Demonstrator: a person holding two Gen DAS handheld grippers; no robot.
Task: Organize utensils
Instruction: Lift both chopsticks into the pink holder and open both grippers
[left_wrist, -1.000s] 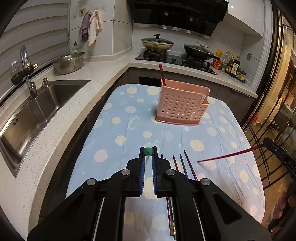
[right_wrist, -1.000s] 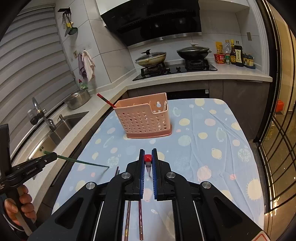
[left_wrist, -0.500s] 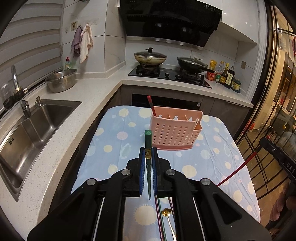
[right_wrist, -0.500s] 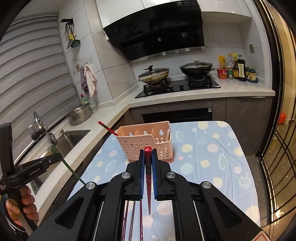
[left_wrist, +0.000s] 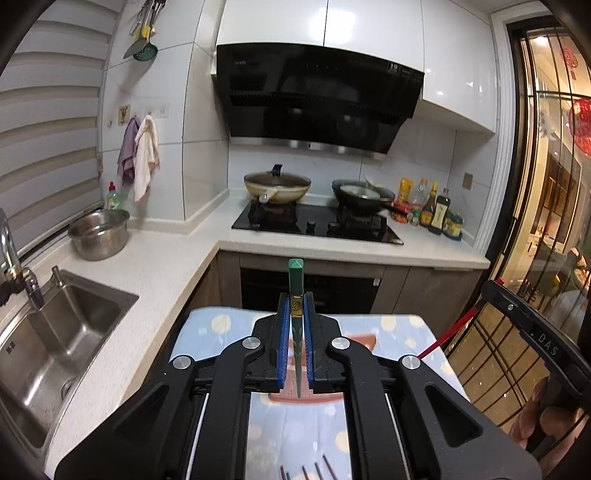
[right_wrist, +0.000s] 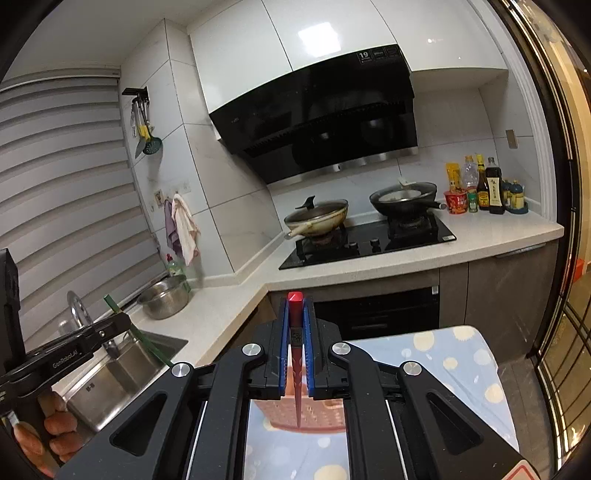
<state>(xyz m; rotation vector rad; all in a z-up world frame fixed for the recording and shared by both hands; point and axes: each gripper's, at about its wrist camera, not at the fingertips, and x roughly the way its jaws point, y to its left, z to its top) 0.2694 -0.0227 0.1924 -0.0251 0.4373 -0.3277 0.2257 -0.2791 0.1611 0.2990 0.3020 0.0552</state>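
The left claw (left_wrist: 295, 332) is clamped on a green chopstick (left_wrist: 296, 284), the right claw (right_wrist: 295, 332) on a red chopstick (right_wrist: 295, 314), both held above the pink holder (right_wrist: 295, 417) on the bench (right_wrist: 443, 354). Each tip should be lowered steeply into one compartment, then released

Steel bowl (left_wrist: 99, 234) on counter by sink (left_wrist: 55, 332); two lidded pans (left_wrist: 277, 183) on hob; sauce bottles (left_wrist: 436, 212) at right.
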